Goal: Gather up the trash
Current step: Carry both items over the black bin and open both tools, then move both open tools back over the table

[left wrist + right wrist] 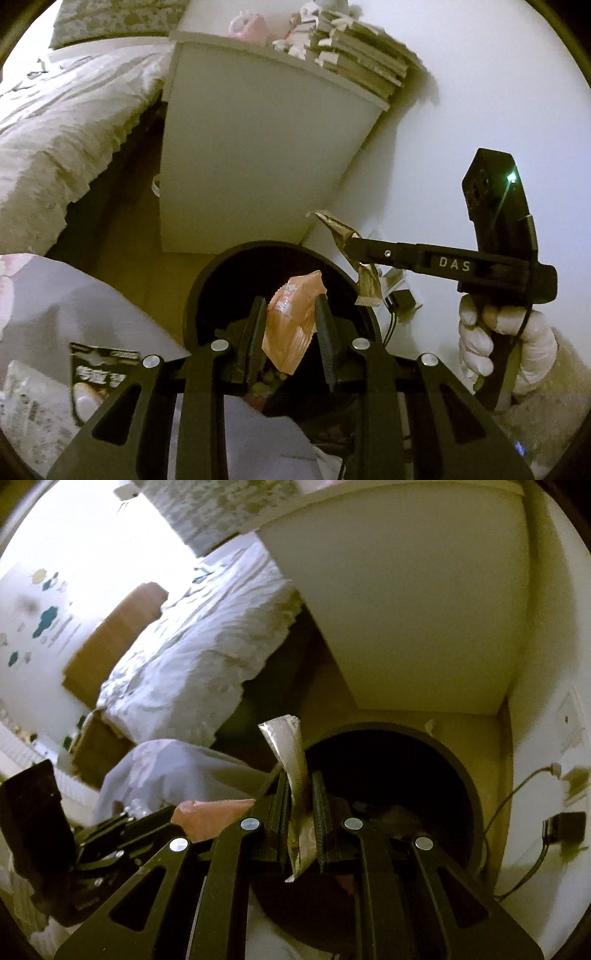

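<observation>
Got my left gripper (290, 332) with its fingers a bit apart, and a crinkly orange-pink plastic wrapper (290, 325) sits between the ribbed black pads right over the mouth of the round black trash bin (207, 291). It touches the left pad, but I can't tell if the right one is pressing it, so whether it's actually gripped is unclear.

My right gripper (301, 805) has its fingers squeezed on a flat, creased silver foil wrapper (291, 753), which sticks up past the tips and pokes out below too. It hangs at the near-left rim of the same bin (461, 768). From the left camera that foil (345, 232) looks shiny and folded, held beside the bin's right rim, with my white-gloved right hand (506, 350) on the handle.

The bin's inside is mostly dark; there's some stuff at the bottom I can't make out. A black snack packet (99, 376) lies on the left, partly cut off by my gripper.

Room: a white boxy cabinet (251, 155) with stacked books (365, 55) on top, a bed with rumpled white quilt (192, 653), white wall, and a black plug with cable (561, 827).
</observation>
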